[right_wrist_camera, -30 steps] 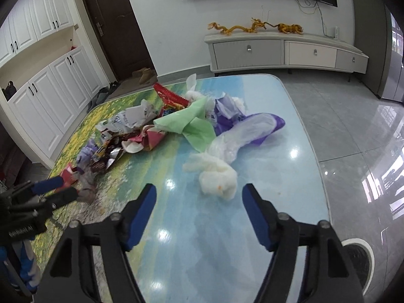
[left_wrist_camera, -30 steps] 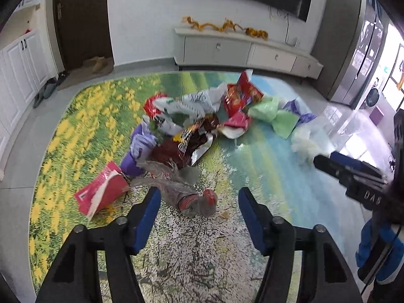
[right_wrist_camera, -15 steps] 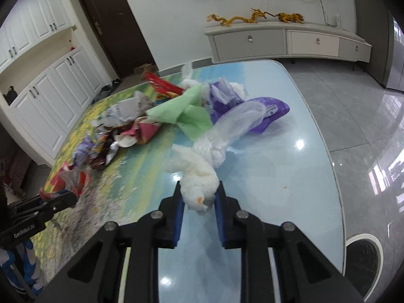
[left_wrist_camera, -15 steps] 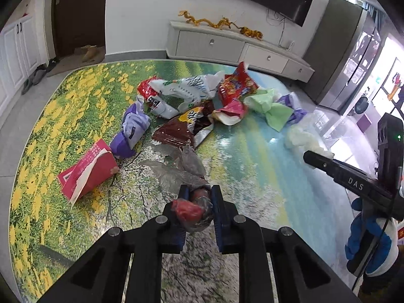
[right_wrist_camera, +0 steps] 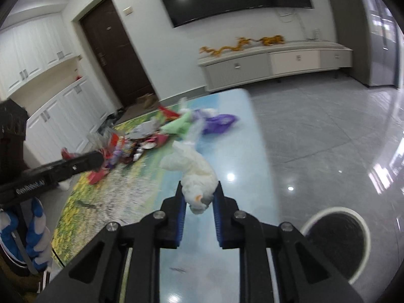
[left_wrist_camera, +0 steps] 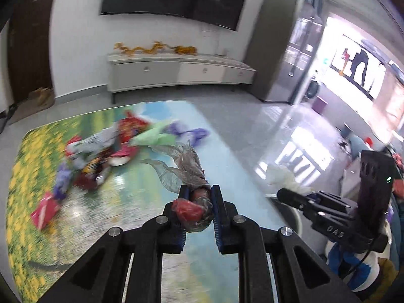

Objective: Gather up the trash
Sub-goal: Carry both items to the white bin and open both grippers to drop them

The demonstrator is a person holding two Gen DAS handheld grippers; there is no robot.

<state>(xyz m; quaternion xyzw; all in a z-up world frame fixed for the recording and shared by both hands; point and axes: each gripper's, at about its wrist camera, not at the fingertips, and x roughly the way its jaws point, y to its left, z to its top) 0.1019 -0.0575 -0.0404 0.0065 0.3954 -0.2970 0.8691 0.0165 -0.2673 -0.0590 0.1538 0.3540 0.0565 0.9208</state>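
Fingers nearly closed on both sides. My left gripper [left_wrist_camera: 199,195] clamps a crumpled clear wrapper with a red lump [left_wrist_camera: 190,189]; my right gripper [right_wrist_camera: 198,192] pinches a white tissue wad [right_wrist_camera: 194,174]. I see both pieces lifted off the printed table [right_wrist_camera: 141,189], nearer me than the trash pile [left_wrist_camera: 113,149]

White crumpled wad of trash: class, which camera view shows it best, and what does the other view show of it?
The right wrist view: the white wad fills the centre, clamped in the right gripper. The left wrist view shows it only small and blurred, off to the right.
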